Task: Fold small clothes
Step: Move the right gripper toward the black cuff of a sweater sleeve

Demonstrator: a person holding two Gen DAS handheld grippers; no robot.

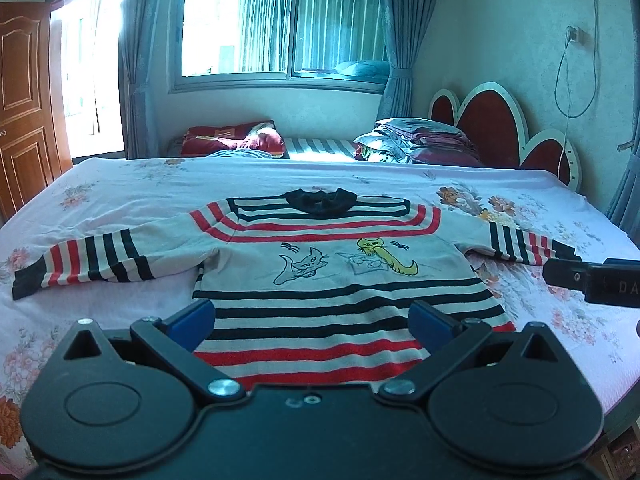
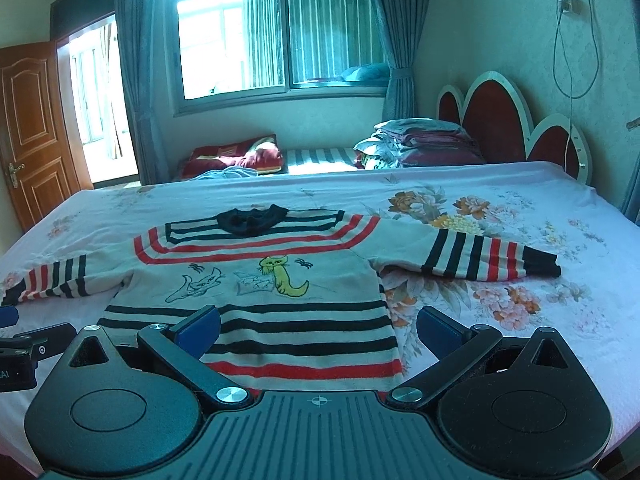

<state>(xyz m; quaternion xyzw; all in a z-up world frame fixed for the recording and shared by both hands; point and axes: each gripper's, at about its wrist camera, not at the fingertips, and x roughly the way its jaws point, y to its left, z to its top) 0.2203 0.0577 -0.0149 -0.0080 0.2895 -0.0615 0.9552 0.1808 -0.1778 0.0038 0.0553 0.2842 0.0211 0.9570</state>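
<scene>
I've got the left gripper low over the sweater's hem, jaws spread wide, nothing between them; right gripper is the same, jaws wide apart, over the hem's right corner. Neither touches fabric as far as I can tell. The striped sweater lies flat, face up, on the floral bedsheet, hem toward me, black collar at the far end, both sleeves stretched out sideways, cat drawings across the chest. Past the bed: folded bedding stack by the red headboard, then window w/ curtains at back.
</scene>
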